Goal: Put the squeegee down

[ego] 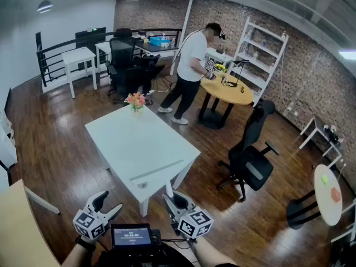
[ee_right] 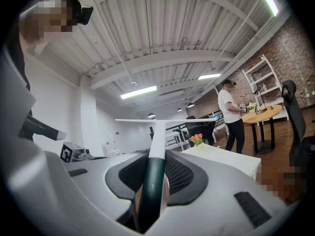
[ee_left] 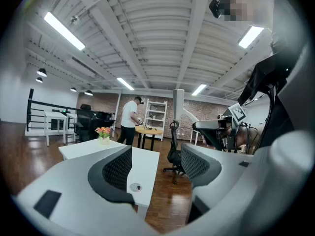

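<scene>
Currently the right gripper (ee_right: 156, 175) is clamped on the squeegee (ee_right: 158, 132) by its dark green handle, with the white shaft and thin T-shaped blade running straight out ahead of the jaws. The left gripper (ee_left: 156, 167) has its jaws apart with nothing between them. We judge the squeegee light and stiff, with a smooth handle that could slip on the mesh-textured pads (ee_right: 179, 173), so this low grip on the handle looks right, and the flat white table (ego: 139, 143) just ahead of the 2 grippers seems the likely drop spot.
</scene>
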